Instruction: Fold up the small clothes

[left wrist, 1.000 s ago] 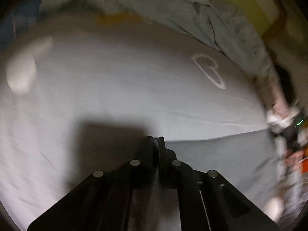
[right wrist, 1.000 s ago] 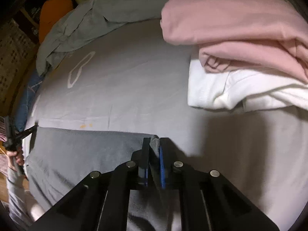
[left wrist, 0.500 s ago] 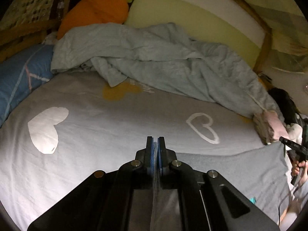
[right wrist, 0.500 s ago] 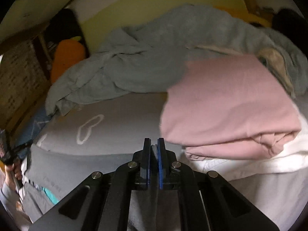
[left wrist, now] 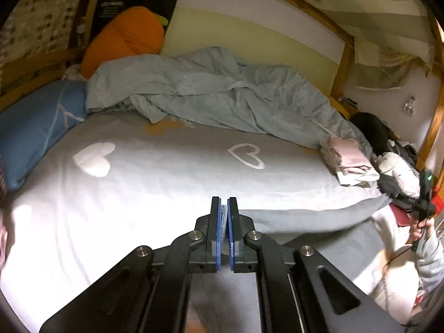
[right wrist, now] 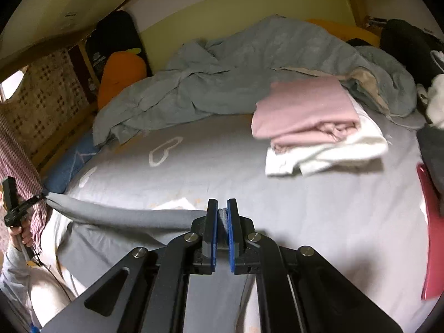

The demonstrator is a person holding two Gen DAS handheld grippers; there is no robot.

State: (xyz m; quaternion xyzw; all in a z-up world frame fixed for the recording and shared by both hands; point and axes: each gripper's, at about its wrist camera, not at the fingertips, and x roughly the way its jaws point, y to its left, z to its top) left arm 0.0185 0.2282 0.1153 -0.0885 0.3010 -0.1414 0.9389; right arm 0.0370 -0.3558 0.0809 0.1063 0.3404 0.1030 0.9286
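A grey garment hangs stretched between my two grippers above the near edge of the bed. My left gripper is shut on one corner of it. My right gripper is shut on the other corner, and the grey garment runs from it leftward to the left gripper. In the left wrist view the right gripper shows at the far right, held in a hand.
A pale grey bed sheet with heart prints lies below. A folded pink and white stack sits at the right. A crumpled grey-blue blanket, an orange plush and a blue pillow lie behind.
Both grippers have lifted the grey garment off the sheet and tilted up. Its top edge now hangs taut between them.
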